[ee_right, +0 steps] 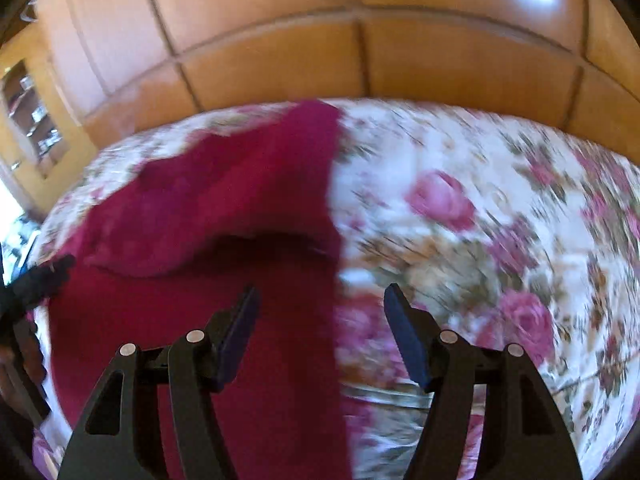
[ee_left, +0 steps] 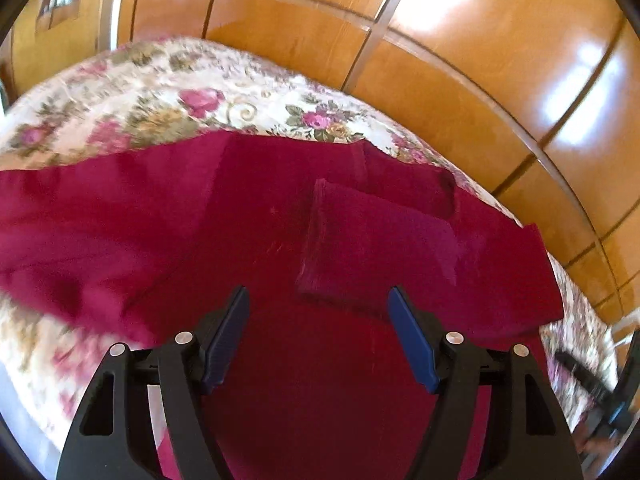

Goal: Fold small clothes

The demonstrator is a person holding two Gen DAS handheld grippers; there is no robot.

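Left gripper (ee_left: 318, 298): black frame, blue pads, jaws spread wide with nothing between them, poised above a crimson garment (ee_left: 280, 360). Garment: spread flat directly under and ahead of these jaws, reaching out to both sides; a folded-over flap (ee_left: 380, 248) lies just beyond the right pad, slightly ahead. Right gripper (ee_right: 318, 296): same build, jaws likewise parted and empty, straddling the garment's (ee_right: 248, 340) straight edge, so that cloth lies beneath its left pad and bare bedspread beneath its right. A raised fold in the cloth sits just ahead of the left pad. Floral bedspread (ee_right: 460, 240): cream with pink roses, under the garment and extending past it on all sides. Wooden panelled wardrobe (ee_left: 460, 80): glossy, beyond the bed's far edge. No brand, label or lettering legible anywhere; both views are motion-blurred.
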